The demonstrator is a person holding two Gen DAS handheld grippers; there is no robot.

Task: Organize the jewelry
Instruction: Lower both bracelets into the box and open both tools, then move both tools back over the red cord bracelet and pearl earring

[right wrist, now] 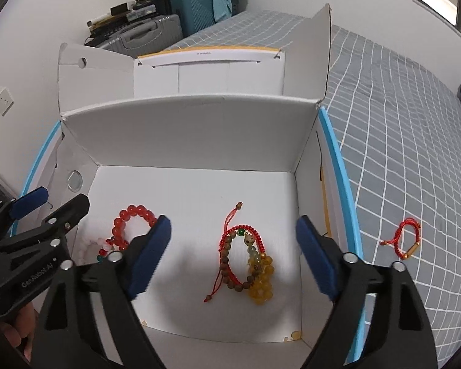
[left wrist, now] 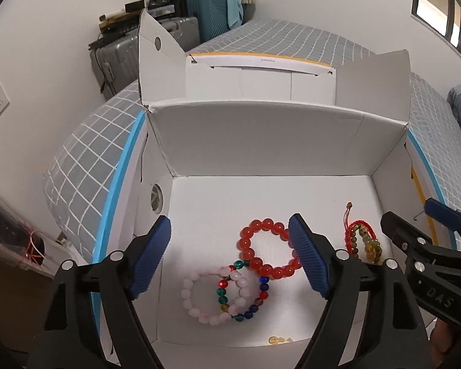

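An open white cardboard box [left wrist: 261, 141] [right wrist: 193, 129] sits on the bed. Inside lie a red bead bracelet [left wrist: 269, 249] [right wrist: 132, 218], a pink bead bracelet [left wrist: 199, 301] and a multicolour bead bracelet [left wrist: 249, 298], overlapping. To the right lies a pile of a red cord bracelet, a brown bead bracelet and a yellow bead bracelet [right wrist: 249, 261] [left wrist: 364, 240]. Another red cord bracelet [right wrist: 407, 241] lies on the bedsheet outside the box. My left gripper [left wrist: 230, 252] is open and empty above the left bracelets. My right gripper [right wrist: 233, 255] is open and empty above the right pile.
The box's lid flaps [right wrist: 322, 46] stand upright at the back and sides. A grey checked bedsheet [right wrist: 399, 153] surrounds the box. Suitcases [left wrist: 175, 30] stand against the far wall. Small yellow bits [left wrist: 276, 339] lie at the box's near wall.
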